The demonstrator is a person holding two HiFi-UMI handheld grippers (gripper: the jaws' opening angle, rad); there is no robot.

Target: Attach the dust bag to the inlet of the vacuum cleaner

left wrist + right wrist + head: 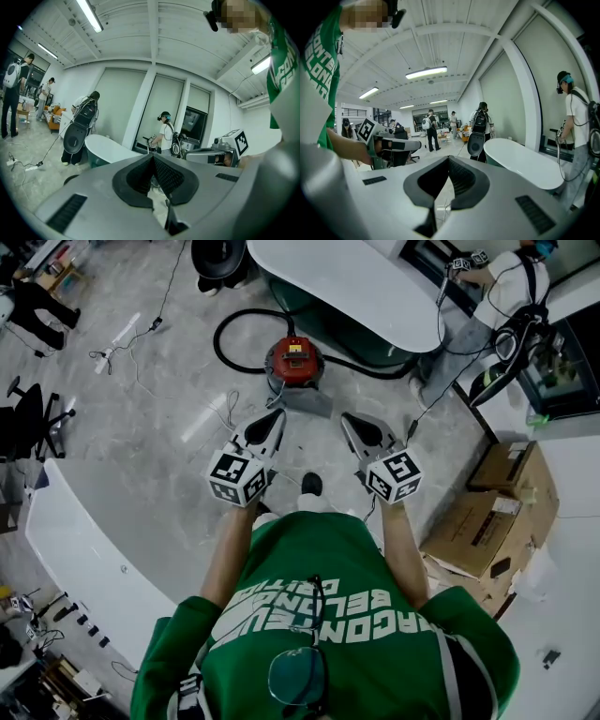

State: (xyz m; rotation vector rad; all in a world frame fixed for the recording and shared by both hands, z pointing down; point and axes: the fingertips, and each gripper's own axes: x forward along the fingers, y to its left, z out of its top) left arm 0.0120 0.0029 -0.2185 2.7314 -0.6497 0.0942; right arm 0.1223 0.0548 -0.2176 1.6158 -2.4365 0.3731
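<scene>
Vacuum (pixel 294 360) stands on the floor ahead of us. A flat grey piece (pixel 309 402), which we take for the bag, lies against its near side. That fits a bag waiting beside the inlet or one already seated. Left gripper (pixel 278 415) and right gripper (pixel 348 419) hang high above it, jaws together on nothing. We should get close and check the joint before gripping.
</scene>
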